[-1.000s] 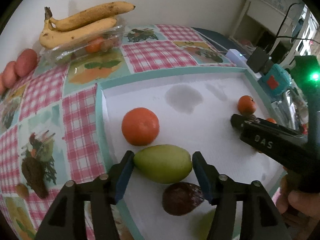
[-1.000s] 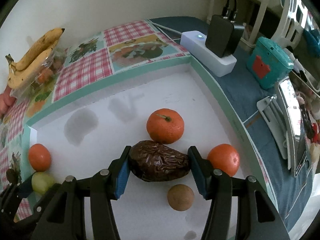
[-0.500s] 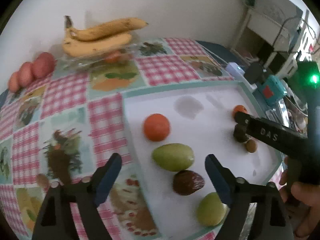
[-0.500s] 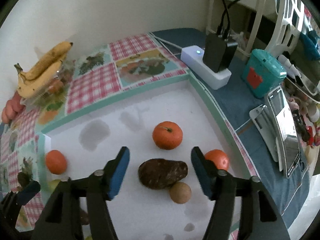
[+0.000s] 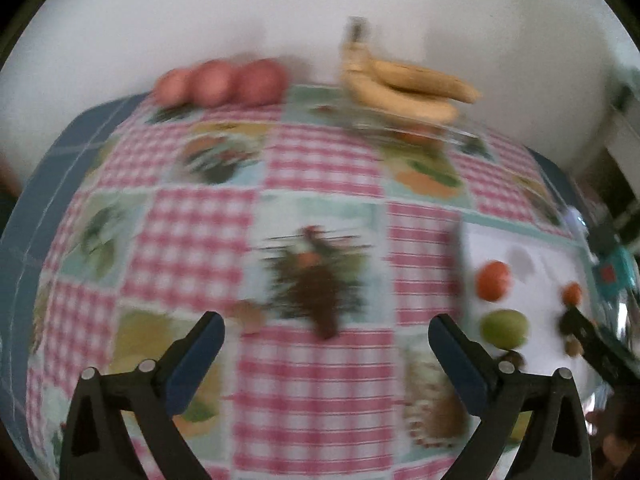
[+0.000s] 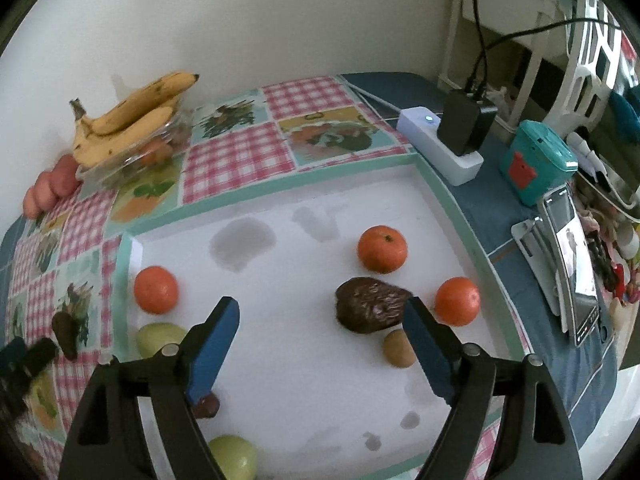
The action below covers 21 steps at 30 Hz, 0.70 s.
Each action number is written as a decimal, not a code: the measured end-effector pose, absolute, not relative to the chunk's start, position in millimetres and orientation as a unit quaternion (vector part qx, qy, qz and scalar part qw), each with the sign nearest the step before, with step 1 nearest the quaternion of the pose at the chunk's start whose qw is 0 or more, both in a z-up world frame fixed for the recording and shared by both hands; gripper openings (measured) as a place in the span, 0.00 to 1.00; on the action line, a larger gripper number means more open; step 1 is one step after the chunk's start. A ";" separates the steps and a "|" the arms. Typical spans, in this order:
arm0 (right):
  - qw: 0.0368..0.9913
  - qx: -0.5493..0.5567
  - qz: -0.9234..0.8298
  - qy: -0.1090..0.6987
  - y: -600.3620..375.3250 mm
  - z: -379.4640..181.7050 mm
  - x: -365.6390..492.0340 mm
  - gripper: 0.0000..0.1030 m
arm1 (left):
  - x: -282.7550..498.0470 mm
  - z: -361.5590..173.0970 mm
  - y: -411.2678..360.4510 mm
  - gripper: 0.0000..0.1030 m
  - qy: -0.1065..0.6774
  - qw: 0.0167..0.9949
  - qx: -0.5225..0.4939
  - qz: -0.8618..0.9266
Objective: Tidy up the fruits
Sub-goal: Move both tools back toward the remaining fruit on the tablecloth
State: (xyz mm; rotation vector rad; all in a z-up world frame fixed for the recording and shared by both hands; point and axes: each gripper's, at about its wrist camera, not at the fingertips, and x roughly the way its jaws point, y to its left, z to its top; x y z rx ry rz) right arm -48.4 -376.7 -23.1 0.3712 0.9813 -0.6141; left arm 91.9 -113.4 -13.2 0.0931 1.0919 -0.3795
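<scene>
Left wrist view: the left gripper [image 5: 326, 342] stands spread wide with nothing between its fingers, its jaws having just been opening; only the checked tablecloth [image 5: 320, 168] lies beneath it. The green fruit [image 5: 505, 328] rests freed on the white tray [image 5: 536, 280], off to the gripper's right, likely because its placing is done.

Right wrist view: the right gripper [image 6: 320, 338] is also spread and empty, jaws just opened. The wrinkled brown fruit [image 6: 370, 310] lies by its right finger, beside three oranges [image 6: 382, 249], probably grouped.
</scene>
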 end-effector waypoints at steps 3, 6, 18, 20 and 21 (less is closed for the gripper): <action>0.827 0.164 -0.281 0.459 -362.9 -22.9 -48.2 0.95 | 103.5 -15.1 -80.9 1.00 0.524 0.840 0.028 -0.141; 0.833 0.155 -0.261 0.462 -345.4 -23.8 -43.5 0.95 | 112.9 -16.4 -52.4 1.00 0.529 0.840 0.011 -0.125; 0.848 0.108 -0.202 0.477 -269.2 -22.6 -12.2 0.95 | 137.1 -8.8 44.0 1.00 0.517 0.853 -0.063 -0.033; 0.853 0.105 -0.186 0.477 -256.4 -21.1 -5.3 0.95 | 140.5 -7.8 50.7 1.00 0.516 0.853 -0.066 -0.031; 0.854 0.106 -0.181 0.476 -252.5 -20.6 -3.6 0.95 | 142.4 -7.4 54.4 1.00 0.516 0.853 -0.070 -0.032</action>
